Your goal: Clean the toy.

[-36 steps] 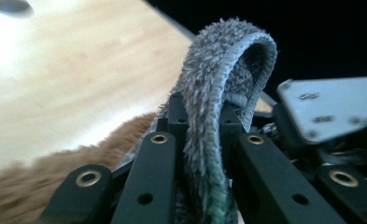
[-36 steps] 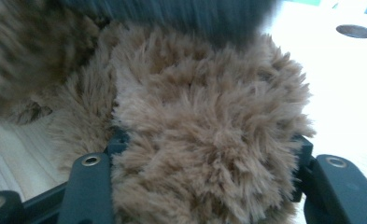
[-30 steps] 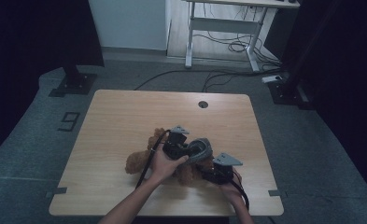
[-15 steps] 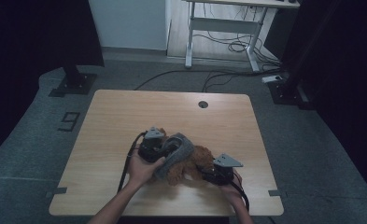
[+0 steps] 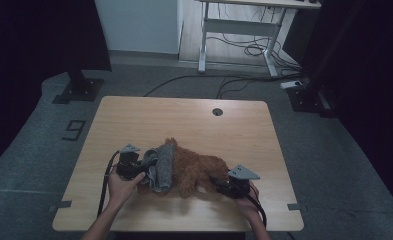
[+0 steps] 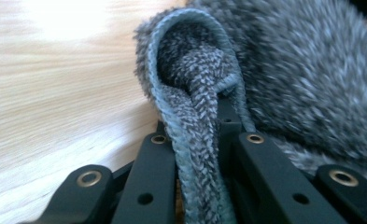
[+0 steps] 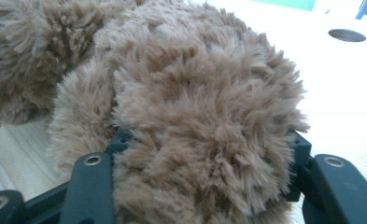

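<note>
A: Looking from our edge of the table [image 5: 194,117], we see first the two hands. The left gripper [image 5: 146,164] has its jaws pressed together on the hem of the grey cloth [image 5: 161,167]. In the left gripper view the edge of the cloth [image 6: 195,135] runs straight between the two black jaws, and they pinch it tight.

B: And the right gripper [image 5: 219,182]?

A: Its jaws stand about half open, and they clamp a thick lobe of the brown plush [image 5: 199,170]. In the right gripper view the plush [image 7: 200,116] bulges between both jaws and touches each of them.

B: Where do the things lie?

A: The plush lies on the near half of the table, between the grippers. The cloth is draped over its left end. Farther away there is the round hole [image 5: 217,111] near the far edge.
</note>
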`<state>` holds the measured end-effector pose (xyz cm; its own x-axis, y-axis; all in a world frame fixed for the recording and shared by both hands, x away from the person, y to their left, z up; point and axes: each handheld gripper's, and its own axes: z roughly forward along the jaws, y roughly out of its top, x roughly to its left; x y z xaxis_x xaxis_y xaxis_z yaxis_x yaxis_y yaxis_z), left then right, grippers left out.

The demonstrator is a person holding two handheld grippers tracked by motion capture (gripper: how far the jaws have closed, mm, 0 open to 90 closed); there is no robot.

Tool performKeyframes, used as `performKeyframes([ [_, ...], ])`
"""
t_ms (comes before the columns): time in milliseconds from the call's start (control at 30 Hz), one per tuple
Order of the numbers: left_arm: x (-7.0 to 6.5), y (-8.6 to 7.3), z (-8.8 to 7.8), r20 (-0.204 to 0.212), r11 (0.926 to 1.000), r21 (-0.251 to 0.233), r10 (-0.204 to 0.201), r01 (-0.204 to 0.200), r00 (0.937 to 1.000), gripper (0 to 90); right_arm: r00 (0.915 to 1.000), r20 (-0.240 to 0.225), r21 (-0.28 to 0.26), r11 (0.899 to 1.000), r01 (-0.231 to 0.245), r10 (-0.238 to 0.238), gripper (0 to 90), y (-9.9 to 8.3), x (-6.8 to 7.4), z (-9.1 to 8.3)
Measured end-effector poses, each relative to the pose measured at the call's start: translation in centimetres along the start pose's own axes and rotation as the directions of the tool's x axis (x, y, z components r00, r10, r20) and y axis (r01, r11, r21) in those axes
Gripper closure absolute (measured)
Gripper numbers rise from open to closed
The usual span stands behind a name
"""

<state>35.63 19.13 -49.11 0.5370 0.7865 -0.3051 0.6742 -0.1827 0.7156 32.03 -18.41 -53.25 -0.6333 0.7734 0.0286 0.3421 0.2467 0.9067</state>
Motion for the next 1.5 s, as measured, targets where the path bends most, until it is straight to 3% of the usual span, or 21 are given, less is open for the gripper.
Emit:
performKeyframes([
  [100,0.4,-0.4,0.1,-0.009,0.9998,0.011,-0.013,0.014,0.9999,81.6,1.0,0.0,-0.001,1.0,-0.001,0.001,41.5,0.0,0.0,0.0],
  [200,1.1,-1.0,0.3,-0.052,0.9984,0.055,-0.008,0.011,0.9986,81.8,1.0,-0.002,-0.001,1.0,-0.005,0.005,41.5,0.0,0.0,0.0],
  [333,2.1,-2.0,0.6,-0.04,0.995,0.095,-0.028,0.032,0.9988,81.9,0.9999,-0.005,-0.002,1.0,-0.011,0.011,41.5,-0.1,-0.1,0.0],
  [467,1.8,-1.3,-0.1,-0.025,0.9973,0.07,-0.02,0.021,0.9995,82.1,0.9999,-0.003,-0.001,1.0,-0.015,0.015,41.5,-0.1,-0.2,0.0],
  [600,0.0,1.4,-1.4,-0.015,0.9996,-0.003,0.03,-0.03,0.9995,82.2,0.9998,0.012,0.0,1.0,-0.015,0.015,41.7,0.0,-0.1,0.1],
  [700,-2.0,3.7,-2.0,0.01,0.9961,-0.05,0.074,-0.073,0.9972,82.2,0.9997,0.023,-0.002,1.0,-0.009,0.009,41.9,0.1,-0.1,0.2],
  [733,-3.5,5.2,-2.1,0.035,0.9926,-0.073,0.1,-0.097,0.9944,82.2,0.9994,0.035,-0.008,1.0,-0.006,0.006,42.2,0.1,0.0,0.4],
  [767,-3.5,5.2,-2.1,0.035,0.9926,-0.073,0.1,-0.097,0.9944,82.2,0.9994,0.035,-0.008,1.0,-0.006,0.006,42.2,0.1,0.0,0.4],
  [800,-5.2,6.6,-1.8,0.059,0.9888,-0.084,0.128,-0.123,0.99,82.2,0.9989,0.047,-0.009,1.0,0.007,-0.007,42.6,0.2,0.0,0.5],
  [833,-5.2,6.6,-1.8,0.059,0.9888,-0.084,0.128,-0.123,0.99,82.2,0.9989,0.047,-0.009,1.0,0.007,-0.007,42.6,0.2,0.0,0.5],
  [900,-8.1,8.5,-0.4,0.089,0.9819,-0.079,0.179,-0.172,0.9798,82.1,0.998,0.059,-0.009,1.0,0.022,-0.021,43.1,0.3,0.0,0.6],
  [933,-8.1,8.5,-0.4,0.089,0.9819,-0.079,0.179,-0.172,0.9798,82.1,0.998,0.059,-0.009,1.0,0.022,-0.021,43.1,0.3,0.0,0.6],
  [1000,-10.8,9.8,1.9,0.141,0.98,-0.059,0.197,-0.19,0.9702,82.0,0.9968,0.073,-0.015,0.999,0.033,-0.031,43.8,0.4,0.0,0.8],
  [1067,-11.5,10.0,2.9,0.158,0.9806,-0.047,0.195,-0.19,0.9679,82.0,0.9961,0.08,-0.016,0.999,0.038,-0.036,44.2,0.4,0.0,0.8],
  [1133,-13.2,10.3,6.1,0.194,0.9822,-0.003,0.185,-0.188,0.9634,82.0,0.9934,0.103,-0.022,0.998,0.053,-0.05,45.5,0.5,0.1,1.0],
  [1167,-13.2,10.3,6.1,0.194,0.9822,-0.003,0.185,-0.188,0.9634,82.0,0.9934,0.103,-0.022,0.998,0.053,-0.05,45.5,0.5,0.1,1.0],
  [1200,-14.2,10.2,7.9,0.198,0.9793,0.024,0.193,-0.201,0.9611,82.0,0.9926,0.109,-0.027,0.998,0.056,-0.053,45.8,0.5,0.1,1.1],
  [1300,-15.0,9.7,9.2,0.195,0.975,0.044,0.206,-0.218,0.9589,82.0,0.9934,0.105,-0.024,0.998,0.05,-0.047,45.8,0.5,-0.1,1.1],
  [1333,-15.5,9.2,9.6,0.179,0.9659,0.053,0.24,-0.253,0.954,82.0,0.994,0.101,-0.022,0.999,0.043,-0.041,45.8,0.4,-0.1,1.0],
  [1400,-15.5,8.9,9.2,0.157,0.9612,0.05,0.261,-0.271,0.9525,82.1,0.9944,0.098,-0.022,0.999,0.041,-0.039,45.8,0.4,-0.2,1.0],
  [1500,-14.9,8.8,8.5,0.13,0.9617,0.045,0.263,-0.27,0.9561,82.2,0.9945,0.098,-0.021,0.999,0.041,-0.038,45.9,0.4,-0.2,1.0],
])
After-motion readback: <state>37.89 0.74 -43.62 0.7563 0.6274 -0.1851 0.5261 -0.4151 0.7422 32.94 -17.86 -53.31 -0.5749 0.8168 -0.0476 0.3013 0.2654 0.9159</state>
